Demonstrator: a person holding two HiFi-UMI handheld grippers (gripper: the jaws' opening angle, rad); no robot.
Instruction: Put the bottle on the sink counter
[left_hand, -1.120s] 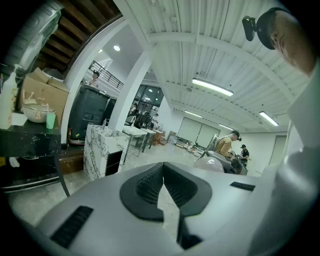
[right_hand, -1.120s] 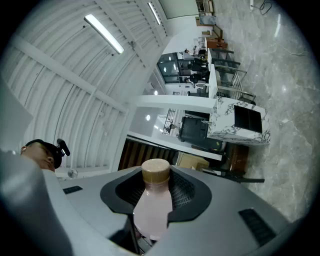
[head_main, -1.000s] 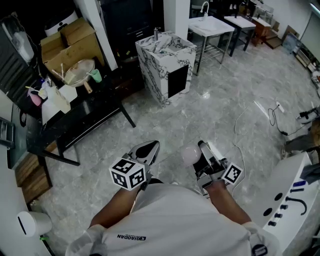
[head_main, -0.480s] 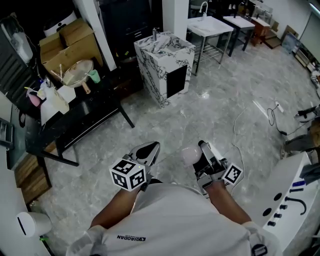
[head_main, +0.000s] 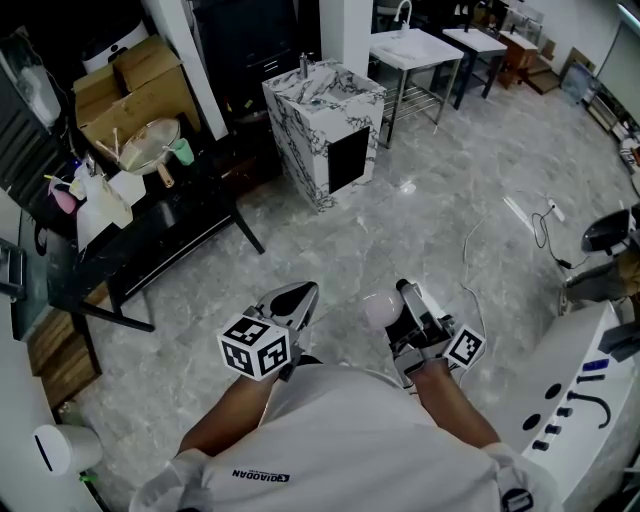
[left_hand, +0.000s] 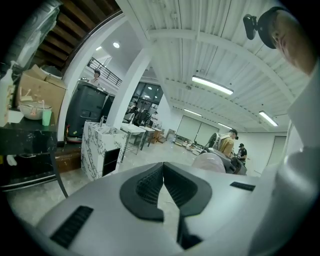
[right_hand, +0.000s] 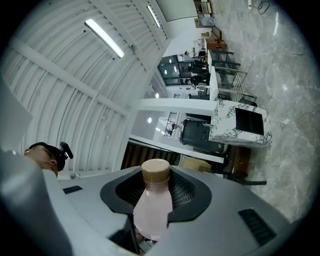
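A pale pink bottle (head_main: 378, 310) with a tan cap (right_hand: 155, 171) sits between the jaws of my right gripper (head_main: 398, 300), which is shut on its neck and body (right_hand: 152, 205). I hold it close to the person's body, above the grey marble floor. My left gripper (head_main: 305, 292) hangs beside it, its dark pads (left_hand: 150, 186) pressed together with nothing between them. The marble-patterned sink counter (head_main: 322, 110) with a small tap stands well ahead across the floor. It also shows in the left gripper view (left_hand: 102, 150) and the right gripper view (right_hand: 240, 127).
A black table (head_main: 150, 240) at left carries a bowl, cups and a white jug, with cardboard boxes (head_main: 130, 85) behind. A white basin on a steel frame (head_main: 410, 50) stands past the counter. Cables (head_main: 545, 230) lie on the floor at right, near a white machine (head_main: 580, 400).
The head view has drifted slightly, so the counter and table sit a little further left and up. Both grippers keep their places and the bottle stays gripped.
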